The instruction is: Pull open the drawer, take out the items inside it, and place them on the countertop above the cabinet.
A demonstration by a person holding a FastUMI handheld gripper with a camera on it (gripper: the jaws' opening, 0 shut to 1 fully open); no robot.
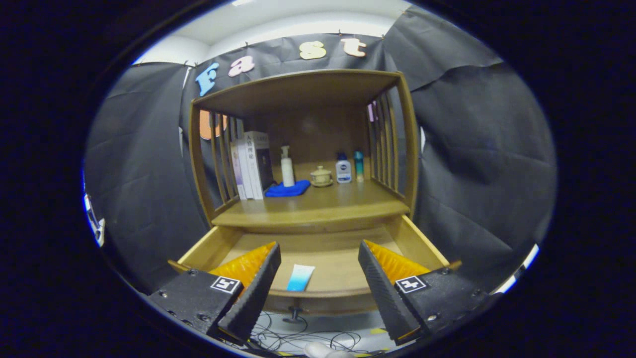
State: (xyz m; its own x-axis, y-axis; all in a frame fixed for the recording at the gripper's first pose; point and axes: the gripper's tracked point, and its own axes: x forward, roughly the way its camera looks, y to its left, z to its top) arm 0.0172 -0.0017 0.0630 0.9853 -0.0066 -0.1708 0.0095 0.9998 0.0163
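The wooden drawer (422, 243) stands pulled out below the cabinet's countertop (318, 206). A small white-and-blue tube (300, 277) lies flat on the drawer floor near its front wall. My gripper (318, 293) hovers open above the drawer's front, its two fingers spread wide, and the tube lies between them and slightly beyond, touching neither. The drawer's knob (294, 314) pokes out under the front wall, between the fingers.
On the countertop stand several books (251, 164) at the left, a blue cloth (288, 189), a white pump bottle (287, 166), a small lidded cup (321, 176) and two small bottles (348, 168). Slatted wooden sides flank the shelf. Cables (298, 340) lie on the floor below.
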